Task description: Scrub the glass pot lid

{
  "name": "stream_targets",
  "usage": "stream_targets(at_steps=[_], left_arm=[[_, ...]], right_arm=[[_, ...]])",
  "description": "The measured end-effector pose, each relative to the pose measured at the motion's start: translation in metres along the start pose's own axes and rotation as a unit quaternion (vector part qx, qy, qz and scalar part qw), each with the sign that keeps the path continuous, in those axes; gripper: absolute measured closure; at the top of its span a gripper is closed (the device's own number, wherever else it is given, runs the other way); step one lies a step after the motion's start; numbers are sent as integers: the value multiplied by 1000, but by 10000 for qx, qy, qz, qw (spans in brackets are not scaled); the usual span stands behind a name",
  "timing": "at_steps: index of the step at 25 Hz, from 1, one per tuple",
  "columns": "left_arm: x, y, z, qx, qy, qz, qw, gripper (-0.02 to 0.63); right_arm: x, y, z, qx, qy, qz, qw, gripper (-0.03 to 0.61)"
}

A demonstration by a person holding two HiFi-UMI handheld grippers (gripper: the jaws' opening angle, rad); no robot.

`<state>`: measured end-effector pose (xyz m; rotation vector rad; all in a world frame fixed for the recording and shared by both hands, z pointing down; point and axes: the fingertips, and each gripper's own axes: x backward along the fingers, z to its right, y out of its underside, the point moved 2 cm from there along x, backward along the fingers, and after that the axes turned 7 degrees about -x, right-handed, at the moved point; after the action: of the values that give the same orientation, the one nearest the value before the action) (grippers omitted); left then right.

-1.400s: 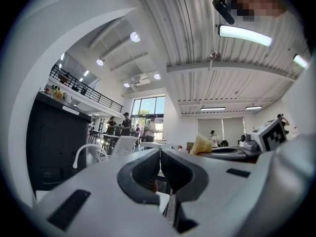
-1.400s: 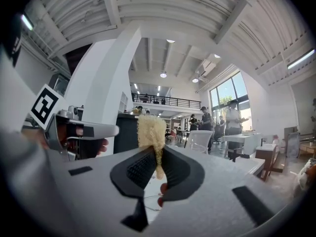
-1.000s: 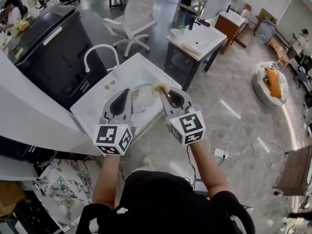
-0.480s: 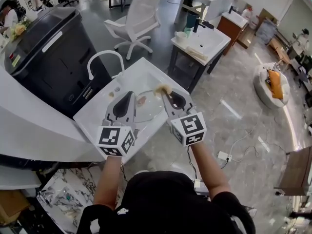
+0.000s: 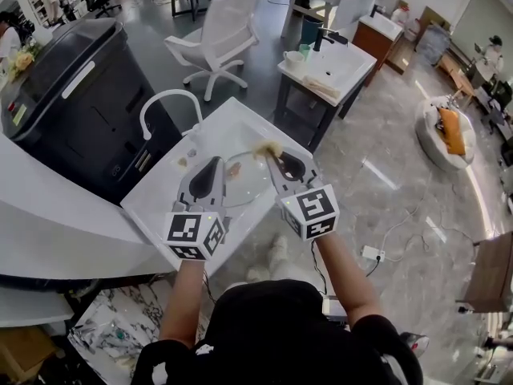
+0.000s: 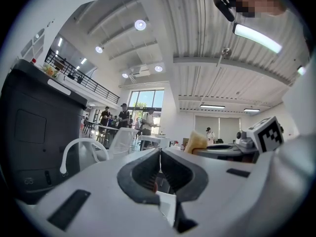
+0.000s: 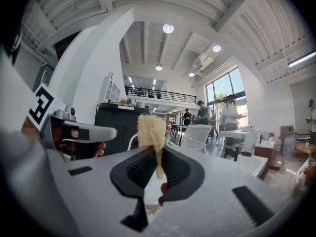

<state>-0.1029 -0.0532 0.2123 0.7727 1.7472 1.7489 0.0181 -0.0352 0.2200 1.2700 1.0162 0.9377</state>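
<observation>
The glass pot lid (image 5: 245, 185) lies flat in the white sink (image 5: 160, 203), its small knob (image 5: 234, 168) facing up. My left gripper (image 5: 215, 162) hovers over the lid's left side, held level, jaws shut with nothing between them (image 6: 159, 156). Over the lid's far right edge, my right gripper (image 5: 272, 156) is shut on a yellowish sponge (image 5: 267, 146). In the right gripper view the sponge (image 7: 151, 131) sticks up from between the jaws, and the left gripper (image 7: 74, 133) shows at the left. The left gripper view shows the sponge (image 6: 196, 142) to the right.
A curved white faucet (image 5: 167, 103) rises at the sink's far left. A black cabinet (image 5: 72, 95) stands behind it and a white chair (image 5: 215, 34) beyond. A second basin on a dark stand (image 5: 329, 69) is at the far right. A power strip (image 5: 370, 253) lies on the floor.
Both grippers have moved forward and lower over the sink, nearer the lid. The sponge stays in the right gripper's jaws. The left jaws stay shut.
</observation>
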Motion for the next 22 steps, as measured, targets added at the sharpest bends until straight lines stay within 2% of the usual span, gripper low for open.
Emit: stream_targets(at_steps=[11, 22], left_arm=[[-46, 18, -4, 102, 5, -128, 9999, 609], [-110, 52, -11, 217, -47, -507, 9985, 609]], right_arm=[[-31, 15, 38, -31, -92, -175, 9998, 563], [-76, 43, 94, -230, -223, -470, 9984, 563]])
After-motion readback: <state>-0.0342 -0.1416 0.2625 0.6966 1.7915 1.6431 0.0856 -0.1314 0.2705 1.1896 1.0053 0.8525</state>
